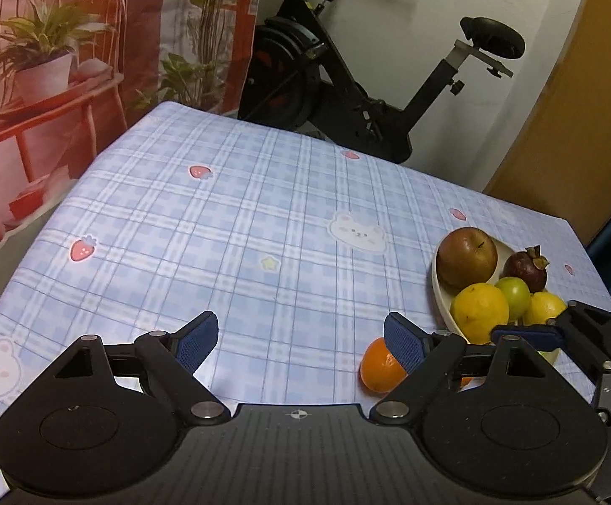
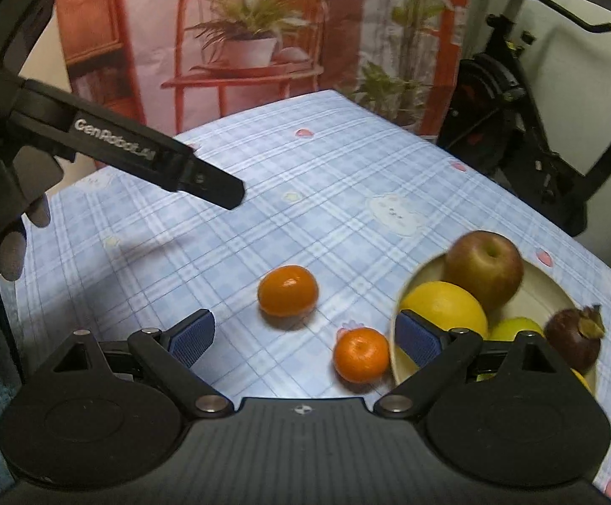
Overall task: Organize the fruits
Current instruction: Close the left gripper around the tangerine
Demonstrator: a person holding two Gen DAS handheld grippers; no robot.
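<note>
A cream bowl (image 2: 545, 290) at the table's right holds a brown-red apple (image 2: 484, 267), a large yellow citrus (image 2: 444, 307), a green fruit (image 2: 516, 328) and a dark mangosteen (image 2: 575, 338); it also shows in the left wrist view (image 1: 440, 294). Two oranges lie on the cloth left of the bowl: one (image 2: 288, 290) farther out, one (image 2: 361, 354) beside the rim. My right gripper (image 2: 305, 336) is open and empty above the nearer orange. My left gripper (image 1: 301, 336) is open and empty, with an orange (image 1: 379, 372) at its right finger.
The table has a blue plaid cloth (image 1: 242, 210) with bear and strawberry prints. A black exercise bike (image 1: 347, 84) stands behind the far edge, a printed plant backdrop (image 1: 53, 63) on the left. The left gripper's body (image 2: 137, 151) reaches over the table's left side.
</note>
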